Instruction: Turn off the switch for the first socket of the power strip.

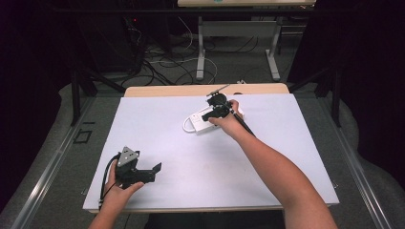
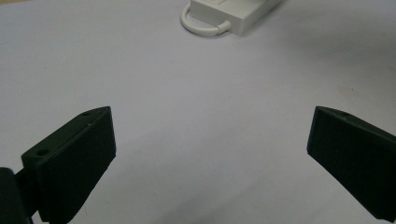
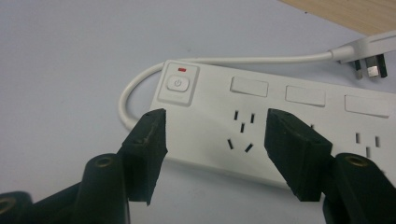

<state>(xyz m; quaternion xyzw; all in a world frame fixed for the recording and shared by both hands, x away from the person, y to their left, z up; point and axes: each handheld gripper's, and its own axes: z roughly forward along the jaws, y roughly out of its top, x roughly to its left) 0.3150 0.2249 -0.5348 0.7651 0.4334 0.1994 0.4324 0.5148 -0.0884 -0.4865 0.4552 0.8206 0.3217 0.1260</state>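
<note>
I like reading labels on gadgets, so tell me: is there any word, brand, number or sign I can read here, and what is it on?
No words, brands or numbers can be read.
Power symbol, a circle with a short stroke: on the switch button of the white power strip.
Small red bar, a mark and not text: above that button.
The blank panels above the sockets carry nothing readable.

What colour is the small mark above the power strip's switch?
Red, a small bar above the switch on the white power strip; clearest in the right gripper view.

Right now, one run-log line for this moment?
right gripper: jaws open over power strip | left gripper: open, nothing between | plug: lying free on table
</note>
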